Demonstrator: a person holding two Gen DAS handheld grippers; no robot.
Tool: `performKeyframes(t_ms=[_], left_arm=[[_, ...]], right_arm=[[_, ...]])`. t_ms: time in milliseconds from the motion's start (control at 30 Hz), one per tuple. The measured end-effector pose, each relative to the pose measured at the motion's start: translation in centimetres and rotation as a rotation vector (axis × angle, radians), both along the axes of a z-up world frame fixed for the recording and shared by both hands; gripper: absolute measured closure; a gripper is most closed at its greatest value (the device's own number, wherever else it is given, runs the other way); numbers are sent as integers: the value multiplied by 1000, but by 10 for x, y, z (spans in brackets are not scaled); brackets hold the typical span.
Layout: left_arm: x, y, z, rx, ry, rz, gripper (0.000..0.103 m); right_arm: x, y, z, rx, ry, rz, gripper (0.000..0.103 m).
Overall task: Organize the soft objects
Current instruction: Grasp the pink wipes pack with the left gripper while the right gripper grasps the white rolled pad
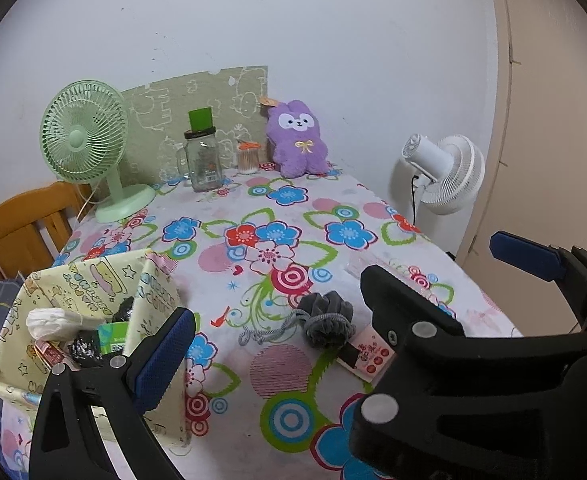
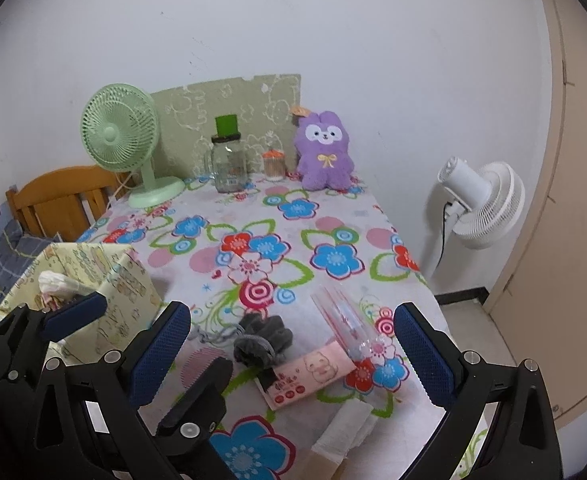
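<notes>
A grey soft pouf (image 1: 325, 320) with a cord lies near the front of the flowered table (image 1: 253, 208), touching a pink tissue pack (image 1: 369, 356). My left gripper (image 1: 289, 344) is open over them, and its right finger is hidden behind the right gripper's black frame. In the right wrist view my right gripper (image 2: 293, 312) is open around the pouf (image 2: 261, 340) and the tissue pack (image 2: 309, 376), holding nothing. A yellow fabric box (image 1: 93, 280) at the left holds a white wad and dark items. A purple plush (image 1: 297, 140) leans against the back wall.
A clear pink-printed packet (image 2: 349, 320) and a folded white cloth (image 2: 349, 424) lie front right. At the back stand a green fan (image 1: 85, 136), a glass jar (image 1: 203, 160) and a swab pot (image 1: 248, 160). Off the table are a white floor fan (image 2: 481, 204) and a wooden chair (image 1: 17, 224).
</notes>
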State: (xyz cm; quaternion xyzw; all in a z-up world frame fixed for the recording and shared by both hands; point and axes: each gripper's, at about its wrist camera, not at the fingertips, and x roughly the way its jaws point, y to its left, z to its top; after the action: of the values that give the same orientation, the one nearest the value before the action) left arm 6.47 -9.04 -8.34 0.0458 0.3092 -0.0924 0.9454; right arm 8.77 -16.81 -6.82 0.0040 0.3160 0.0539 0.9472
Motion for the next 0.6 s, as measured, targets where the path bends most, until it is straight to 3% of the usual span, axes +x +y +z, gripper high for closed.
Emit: performKeyframes(t_ms=[600], left_arm=[[16, -8, -46, 4, 117, -31, 1]], right_arm=[[4, -23, -52, 15, 91, -52, 1]])
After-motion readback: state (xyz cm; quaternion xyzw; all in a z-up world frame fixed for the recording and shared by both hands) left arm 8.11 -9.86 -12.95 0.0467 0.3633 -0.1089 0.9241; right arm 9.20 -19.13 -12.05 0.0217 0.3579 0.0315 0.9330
